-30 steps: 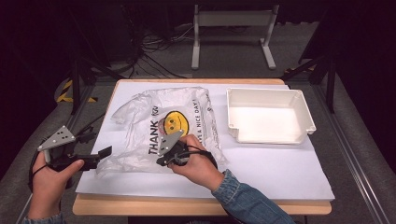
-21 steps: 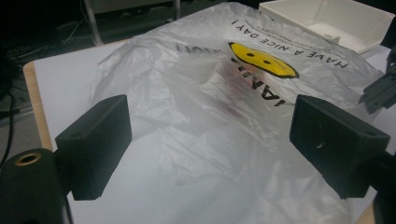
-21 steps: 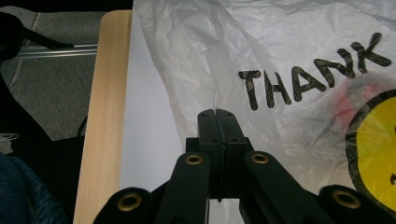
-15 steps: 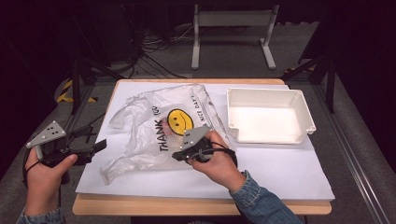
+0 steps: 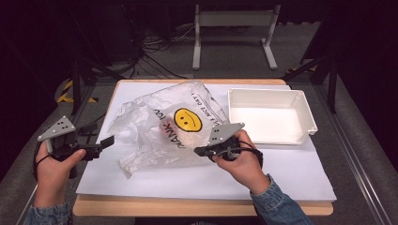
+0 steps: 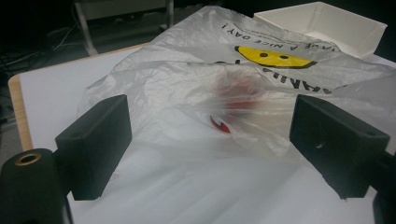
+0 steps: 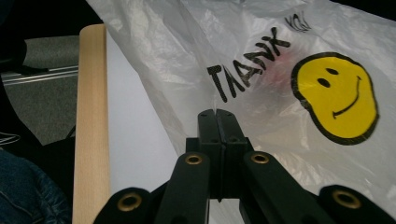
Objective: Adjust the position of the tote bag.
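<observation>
Smiley plastic bag [image 5: 173, 129] pinched in my right fingers [image 7: 217, 113] to hold it; left fingers [image 6: 93, 135] spread wide, released, facing its near edge.

The bag [image 5: 164, 126] is clear, milky-white plastic printed with a yellow smiley face [image 5: 187, 120] outlined in black and black lettering. A red thing [image 6: 236, 91] shows blurred through its film. The tray [image 5: 307, 115] is plain white. The table [image 5: 141, 206] has a pale wood edge under a white sheet [image 5: 281, 173]. The jaws are black with brass-coloured rivets, and the sleeve [image 5: 281, 208] is blue denim.
</observation>
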Demonstrator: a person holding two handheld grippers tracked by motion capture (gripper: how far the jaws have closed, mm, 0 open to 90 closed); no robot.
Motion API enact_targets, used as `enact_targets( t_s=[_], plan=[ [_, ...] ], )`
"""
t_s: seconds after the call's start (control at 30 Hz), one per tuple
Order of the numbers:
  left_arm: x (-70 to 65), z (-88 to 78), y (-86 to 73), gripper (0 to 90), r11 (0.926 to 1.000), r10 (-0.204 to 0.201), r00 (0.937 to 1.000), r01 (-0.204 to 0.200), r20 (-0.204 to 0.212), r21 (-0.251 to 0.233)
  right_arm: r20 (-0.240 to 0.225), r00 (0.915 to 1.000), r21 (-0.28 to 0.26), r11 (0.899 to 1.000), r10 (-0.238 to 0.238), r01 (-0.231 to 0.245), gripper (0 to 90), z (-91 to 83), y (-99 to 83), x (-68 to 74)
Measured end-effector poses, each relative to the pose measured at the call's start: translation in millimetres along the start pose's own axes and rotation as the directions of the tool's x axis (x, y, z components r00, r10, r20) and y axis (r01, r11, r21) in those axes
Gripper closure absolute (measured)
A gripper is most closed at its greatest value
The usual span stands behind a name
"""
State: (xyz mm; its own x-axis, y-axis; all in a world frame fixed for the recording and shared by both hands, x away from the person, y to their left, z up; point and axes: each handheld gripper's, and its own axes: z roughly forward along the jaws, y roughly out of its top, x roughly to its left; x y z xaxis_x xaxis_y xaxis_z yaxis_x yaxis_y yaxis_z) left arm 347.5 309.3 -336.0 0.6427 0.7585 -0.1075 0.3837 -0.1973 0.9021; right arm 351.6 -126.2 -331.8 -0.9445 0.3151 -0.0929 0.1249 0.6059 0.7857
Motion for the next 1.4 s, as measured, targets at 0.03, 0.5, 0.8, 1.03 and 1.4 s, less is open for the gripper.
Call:
enact_targets(
  t_s=[0.03,0.5,0.8,1.03,1.4],
  plan=[
    [-0.2,1.4,0.4,13.8,1.0000,0.003,1.0000,-0.003,0.001,0.002,0.007,1.0000,-0.002,1.000,0.005,-0.005,90.0,-3.1,-1.7,-1.4],
    [-2.9,17.0,0.9,13.4,0.9976,0.042,0.9990,-0.043,0.013,0.054,0.067,0.9960,-0.011,0.998,0.060,-0.059,90.0,-35.9,-24.4,-14.0],
    [-5.8,26.0,-0.9,12.9,0.9928,0.069,0.9975,-0.070,0.014,0.097,0.076,0.9924,-0.003,0.995,0.097,-0.097,90.0,-47.1,-39.8,-21.7],
    [-6.7,30.8,-1.4,12.2,0.9893,0.084,0.9964,-0.085,0.016,0.119,0.098,0.9847,-0.011,0.990,0.144,-0.144,90.0,-56.7,-57.0,-35.4],
    [-15.4,43.4,-2.6,10.9,0.9801,0.122,0.9921,-0.125,0.032,0.154,0.093,0.9812,-0.021,0.986,0.169,-0.168,90.0,-59.5,-80.0,-54.8]
  ],
)
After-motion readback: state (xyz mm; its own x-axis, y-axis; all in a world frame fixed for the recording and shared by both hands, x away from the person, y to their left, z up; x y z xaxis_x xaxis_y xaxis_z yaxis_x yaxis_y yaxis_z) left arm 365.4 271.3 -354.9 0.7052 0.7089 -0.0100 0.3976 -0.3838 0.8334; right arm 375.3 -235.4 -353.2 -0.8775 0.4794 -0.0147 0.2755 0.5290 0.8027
